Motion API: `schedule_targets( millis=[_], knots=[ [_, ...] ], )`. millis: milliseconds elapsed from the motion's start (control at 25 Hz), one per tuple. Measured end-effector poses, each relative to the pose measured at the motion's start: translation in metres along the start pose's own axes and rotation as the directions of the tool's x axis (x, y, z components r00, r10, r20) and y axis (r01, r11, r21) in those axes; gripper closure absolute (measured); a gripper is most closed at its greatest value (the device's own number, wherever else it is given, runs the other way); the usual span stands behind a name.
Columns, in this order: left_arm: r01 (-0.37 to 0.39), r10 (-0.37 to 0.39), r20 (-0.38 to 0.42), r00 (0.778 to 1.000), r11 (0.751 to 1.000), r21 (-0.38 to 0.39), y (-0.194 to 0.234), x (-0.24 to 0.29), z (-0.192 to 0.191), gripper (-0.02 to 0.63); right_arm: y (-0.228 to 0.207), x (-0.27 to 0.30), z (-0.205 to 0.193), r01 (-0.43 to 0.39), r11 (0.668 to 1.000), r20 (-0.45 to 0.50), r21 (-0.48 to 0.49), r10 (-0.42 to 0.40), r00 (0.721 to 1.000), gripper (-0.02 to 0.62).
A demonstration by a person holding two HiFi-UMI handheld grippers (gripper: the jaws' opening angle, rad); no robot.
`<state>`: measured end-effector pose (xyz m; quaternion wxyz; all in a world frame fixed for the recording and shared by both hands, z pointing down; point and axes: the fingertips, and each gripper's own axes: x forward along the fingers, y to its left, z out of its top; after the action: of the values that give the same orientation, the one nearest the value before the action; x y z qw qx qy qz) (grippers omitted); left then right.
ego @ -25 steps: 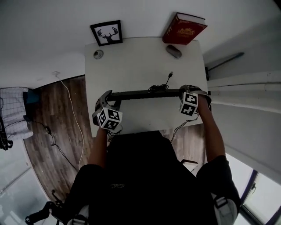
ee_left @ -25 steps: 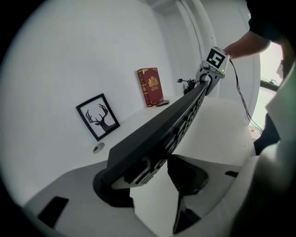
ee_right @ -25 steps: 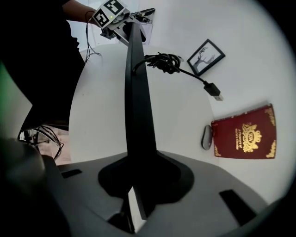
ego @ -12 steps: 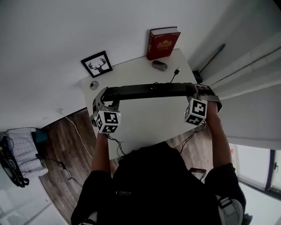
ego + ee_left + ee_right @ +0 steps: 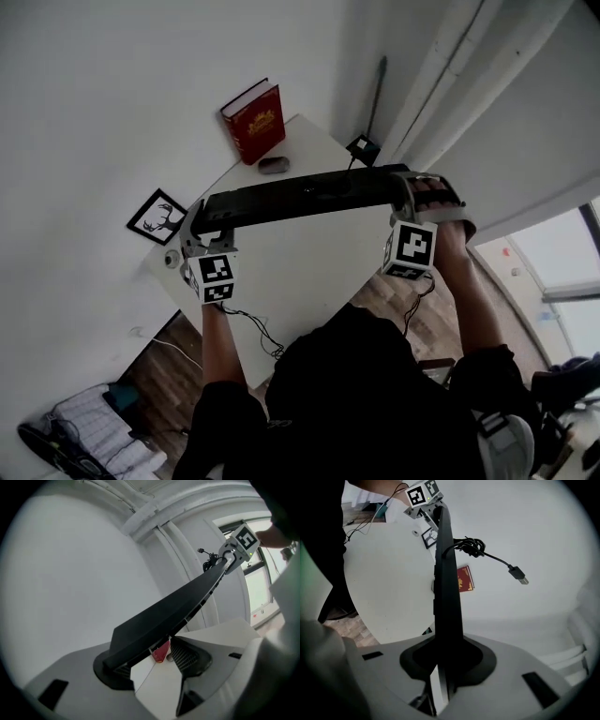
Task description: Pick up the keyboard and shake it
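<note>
White wall and a white desk (image 5: 281, 281) lie below and beyond me. Lifted clear of that desk is the long black plastic keyboard (image 5: 300, 197), its long axis running straight across from one tool to the other. Neither hand is nearer, since each has one short end.

The left gripper (image 5: 195, 230) has its jaws moderately apart and clamped on the keyboard's left end, which sits wedged between the pads in the left gripper view (image 5: 150, 660). The right gripper (image 5: 410, 187) has its jaws set narrower and pinches the right end, seen edge-on in the right gripper view (image 5: 445, 660).

I judge the shake needs both hands to move together along that shared axis, or one end may slip.

A knotted black USB cable (image 5: 473, 545) dangles off the keyboard, plug free. A red hardback book (image 5: 253, 120) stands at the desk's far corner, with a small grey mouse (image 5: 274, 165) just beside it.
</note>
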<state>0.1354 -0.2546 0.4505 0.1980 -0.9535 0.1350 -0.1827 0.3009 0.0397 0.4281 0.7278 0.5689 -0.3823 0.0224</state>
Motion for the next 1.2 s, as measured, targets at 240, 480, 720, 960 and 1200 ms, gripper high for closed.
schedule_targets(
  millis=[240,480,720,960,1200],
  knots=[
    [-0.007,0.005,0.026,1.000,0.997,0.081,-0.015,0.031,0.040,0.416,-0.014,-0.049,-0.046,0.099,0.994,-0.154,0.054,-0.090,0.984,0.505],
    [-0.054,0.039,0.060,0.997,0.962,0.267,-0.028,0.048,0.083,0.454,-0.018,-0.079,-0.083,0.156,0.981,-0.240,0.111,-0.126,0.963,0.505],
    [-0.104,0.077,0.092,0.993,0.936,0.336,-0.022,0.046,0.106,0.544,-0.040,-0.105,-0.093,0.254,0.962,-0.268,0.103,-0.219,0.938,0.505],
    [-0.197,0.180,0.081,0.980,0.872,0.449,-0.005,0.014,0.105,0.589,-0.056,-0.093,-0.089,0.274,0.951,-0.196,0.144,-0.244,0.950,0.503],
    [-0.264,0.293,0.016,0.956,0.836,0.481,0.028,-0.026,0.077,0.589,-0.074,-0.055,-0.051,0.262,0.952,-0.071,0.158,-0.253,0.965,0.495]
  ],
)
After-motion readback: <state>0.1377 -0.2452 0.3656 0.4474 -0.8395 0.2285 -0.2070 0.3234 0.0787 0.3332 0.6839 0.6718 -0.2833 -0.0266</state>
